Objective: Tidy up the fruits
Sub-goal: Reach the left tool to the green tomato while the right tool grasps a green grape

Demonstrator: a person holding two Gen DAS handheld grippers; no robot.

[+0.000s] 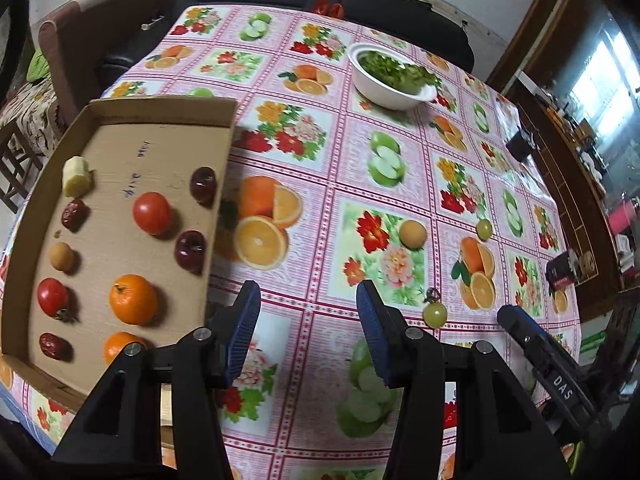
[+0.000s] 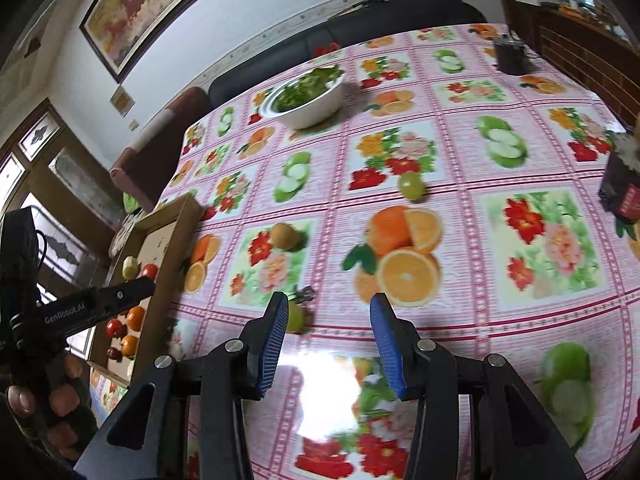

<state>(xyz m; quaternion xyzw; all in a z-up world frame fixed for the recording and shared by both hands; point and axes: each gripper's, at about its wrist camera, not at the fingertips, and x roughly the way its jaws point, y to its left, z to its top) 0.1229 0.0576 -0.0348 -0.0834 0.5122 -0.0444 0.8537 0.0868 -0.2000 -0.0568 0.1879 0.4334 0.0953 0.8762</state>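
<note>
So the cardboard tray [image 1: 120, 120] sits at the left of the frame with tomatoes, oranges and dates in it. Left gripper [image 1: 308, 300] hangs open at bottom centre, nothing between the pads. A green tomato [image 1: 435, 314] lies just right of it.

Bare tabletop [image 1: 320, 240] lies open at twelve o'clock. The cardboard tray [image 1: 224, 184] wall blocks nine o'clock. A white bowl [image 1: 384, 92] stands far at one o'clock.
</note>
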